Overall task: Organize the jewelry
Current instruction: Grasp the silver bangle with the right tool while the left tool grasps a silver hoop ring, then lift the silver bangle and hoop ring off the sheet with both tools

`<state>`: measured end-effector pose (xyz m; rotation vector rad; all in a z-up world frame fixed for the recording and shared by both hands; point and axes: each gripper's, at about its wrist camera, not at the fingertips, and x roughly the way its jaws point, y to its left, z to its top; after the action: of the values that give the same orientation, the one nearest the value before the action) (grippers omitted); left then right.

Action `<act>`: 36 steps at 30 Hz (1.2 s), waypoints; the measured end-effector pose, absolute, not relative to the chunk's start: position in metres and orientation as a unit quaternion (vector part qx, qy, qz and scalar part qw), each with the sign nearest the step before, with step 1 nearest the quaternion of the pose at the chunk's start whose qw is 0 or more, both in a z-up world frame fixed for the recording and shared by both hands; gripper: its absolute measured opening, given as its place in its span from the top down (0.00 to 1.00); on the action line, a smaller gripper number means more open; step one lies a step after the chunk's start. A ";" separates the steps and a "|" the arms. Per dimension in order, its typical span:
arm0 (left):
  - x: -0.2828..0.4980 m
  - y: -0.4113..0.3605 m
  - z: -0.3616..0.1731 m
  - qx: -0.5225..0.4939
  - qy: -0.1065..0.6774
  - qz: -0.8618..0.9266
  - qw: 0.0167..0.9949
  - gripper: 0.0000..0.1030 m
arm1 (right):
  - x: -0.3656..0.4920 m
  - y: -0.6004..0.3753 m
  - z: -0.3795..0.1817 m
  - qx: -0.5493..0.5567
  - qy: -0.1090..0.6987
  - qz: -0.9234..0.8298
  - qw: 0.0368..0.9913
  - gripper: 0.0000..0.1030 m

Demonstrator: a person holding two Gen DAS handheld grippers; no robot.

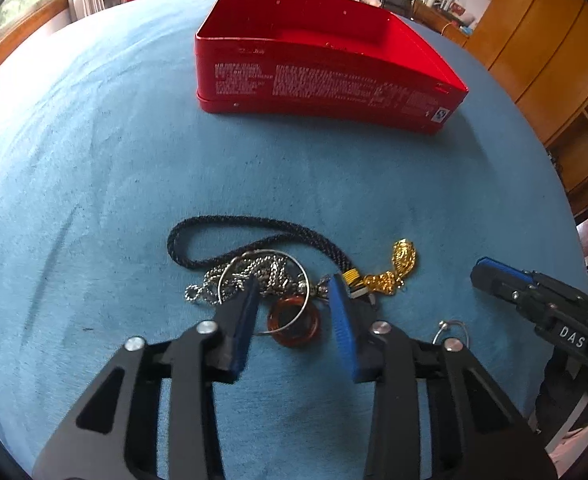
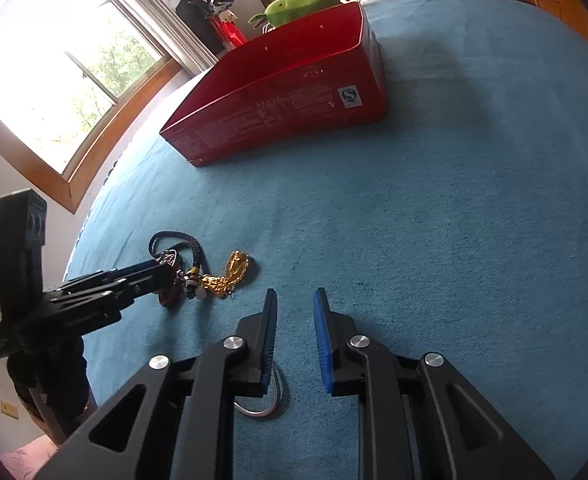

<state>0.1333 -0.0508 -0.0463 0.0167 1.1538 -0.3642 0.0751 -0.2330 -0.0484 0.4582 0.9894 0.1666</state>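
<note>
Low in the left wrist view, the left gripper (image 1: 295, 300) stands partly open over a heap of jewelry on the blue cloth (image 1: 94, 168): an amber ring (image 1: 294, 327), a thin silver hoop (image 1: 262, 280) and a tangled silver chain (image 1: 254, 276) lie between its blue pads, which do not visibly press on any of them. A black cord (image 1: 230, 236) loops behind, a gold chain (image 1: 393, 268) to the right. The open red tin (image 1: 313, 76) sits in the upper centre. In the right wrist view, the right gripper (image 2: 294, 300) hovers narrowly open, holding nothing, above a small silver ring (image 2: 258, 404).
</note>
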 end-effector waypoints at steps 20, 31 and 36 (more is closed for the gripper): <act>0.101 -0.013 -0.024 -0.027 0.507 -0.181 0.842 0.99 | 0.070 -0.221 -0.047 0.194 0.497 0.098 0.840 0.80; 0.097 -0.003 -0.053 -0.020 0.534 -0.164 0.829 0.99 | 0.056 -0.203 -0.052 0.154 0.528 0.116 0.827 0.80; 0.102 -0.005 -0.064 -0.019 0.540 -0.160 0.826 0.99 | 0.062 -0.194 -0.053 0.128 0.533 0.120 0.828 0.80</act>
<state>0.1018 -0.0047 -0.0636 -0.0412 1.1470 -0.3395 0.0623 -0.1943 -0.0532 0.2708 1.1313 0.2537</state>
